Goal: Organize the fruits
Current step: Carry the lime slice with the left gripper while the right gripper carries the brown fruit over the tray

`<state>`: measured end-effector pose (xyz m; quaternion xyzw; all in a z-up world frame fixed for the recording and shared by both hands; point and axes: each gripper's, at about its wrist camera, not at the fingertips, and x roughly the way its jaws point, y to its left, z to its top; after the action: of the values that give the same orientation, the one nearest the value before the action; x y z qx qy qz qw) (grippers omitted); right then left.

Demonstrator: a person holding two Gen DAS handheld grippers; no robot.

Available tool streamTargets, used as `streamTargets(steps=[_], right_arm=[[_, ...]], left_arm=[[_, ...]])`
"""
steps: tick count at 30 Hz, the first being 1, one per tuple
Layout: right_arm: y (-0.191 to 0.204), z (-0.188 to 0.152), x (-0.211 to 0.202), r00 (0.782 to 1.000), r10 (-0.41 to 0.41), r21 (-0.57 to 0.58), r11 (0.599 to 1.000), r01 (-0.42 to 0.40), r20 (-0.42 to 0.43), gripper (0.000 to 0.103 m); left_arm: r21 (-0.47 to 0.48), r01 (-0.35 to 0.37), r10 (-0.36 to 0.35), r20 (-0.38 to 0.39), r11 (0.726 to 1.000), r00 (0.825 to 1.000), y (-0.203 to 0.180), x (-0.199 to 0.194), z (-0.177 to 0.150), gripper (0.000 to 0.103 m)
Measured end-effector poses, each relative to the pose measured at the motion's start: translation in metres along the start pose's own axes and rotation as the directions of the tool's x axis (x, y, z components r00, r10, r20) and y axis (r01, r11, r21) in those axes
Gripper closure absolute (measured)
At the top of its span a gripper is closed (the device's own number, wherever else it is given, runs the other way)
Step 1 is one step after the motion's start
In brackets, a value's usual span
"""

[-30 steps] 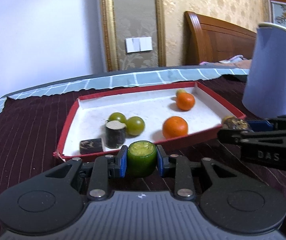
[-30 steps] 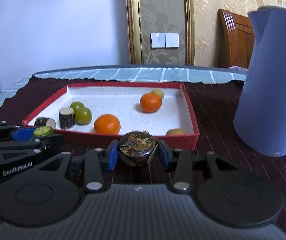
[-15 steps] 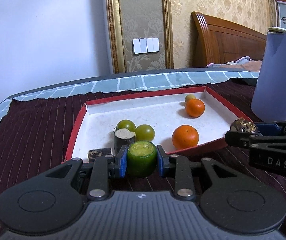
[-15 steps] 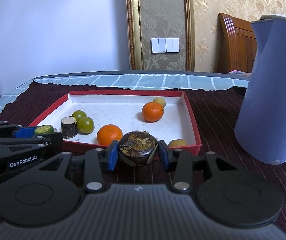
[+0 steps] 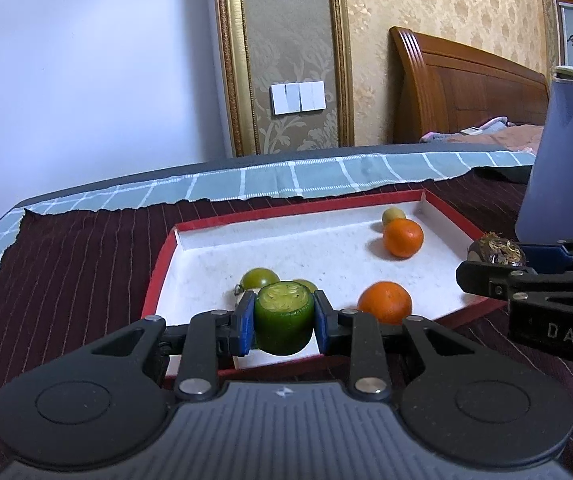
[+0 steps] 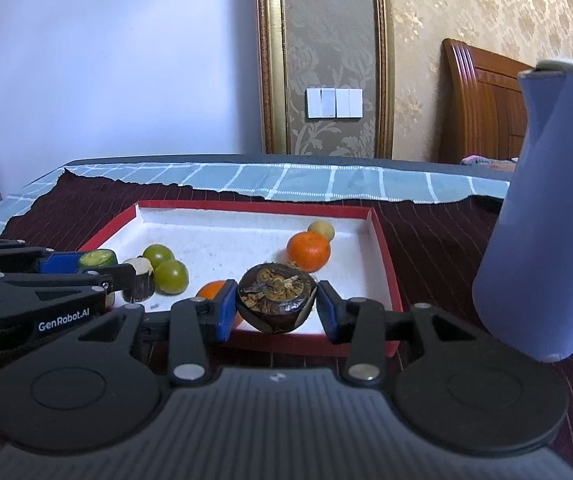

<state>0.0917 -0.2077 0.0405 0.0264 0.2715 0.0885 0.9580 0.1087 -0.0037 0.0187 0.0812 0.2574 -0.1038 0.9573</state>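
A red-rimmed white tray (image 5: 452, 216) (image 6: 384, 240) lies on the dark striped cloth. In it are two oranges (image 5: 402, 237) (image 5: 384, 302), green fruits (image 5: 259, 278) (image 6: 171, 276), a small yellow fruit (image 5: 393, 215) and a dark cut stub (image 6: 138, 278). My left gripper (image 5: 284, 320) is shut on a green cut fruit (image 5: 284, 318) and holds it above the tray's near left edge. My right gripper (image 6: 274, 300) is shut on a dark brown fruit (image 6: 274, 296) above the tray's near right edge.
A tall blue jug (image 6: 546, 208) (image 5: 566, 160) stands on the cloth right of the tray. A blue checked cloth (image 5: 286, 176) covers the table's far edge. A wooden headboard (image 5: 466, 92) and the wall stand behind.
Both grippers have risen and moved forward over the tray's near edge, each still holding its fruit. The tray looks closer and lower in both views.
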Motion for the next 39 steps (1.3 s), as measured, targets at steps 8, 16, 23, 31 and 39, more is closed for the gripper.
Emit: streamTargets(steps=[8,16,23,31,39], right_arm=[[0.000,0.007,0.008,1.000,0.006,-0.003,1.000,-0.006,-0.005,0.063],[0.001,0.012,0.015,1.000,0.009,-0.009,1.000,-0.009,-0.009,0.063],[0.002,0.016,0.019,1.000,0.002,-0.021,1.000,-0.003,-0.009,0.063],[0.002,0.020,0.027,1.000,0.006,-0.020,1.000,-0.006,-0.017,0.063],[0.003,0.023,0.033,1.000,0.003,-0.030,1.000,-0.004,-0.018,0.063]], left_arm=[[-0.010,-0.014,0.014,-0.012,1.000,1.000,0.001,0.012,0.008,0.074],[-0.010,-0.037,0.037,-0.024,0.999,0.999,0.002,0.024,0.012,0.075],[-0.016,-0.046,0.046,-0.038,0.999,0.998,0.005,0.034,0.017,0.075],[-0.022,-0.056,0.055,-0.050,0.998,0.997,0.006,0.044,0.021,0.075],[-0.027,-0.070,0.068,-0.053,0.997,0.996,0.006,0.052,0.026,0.075]])
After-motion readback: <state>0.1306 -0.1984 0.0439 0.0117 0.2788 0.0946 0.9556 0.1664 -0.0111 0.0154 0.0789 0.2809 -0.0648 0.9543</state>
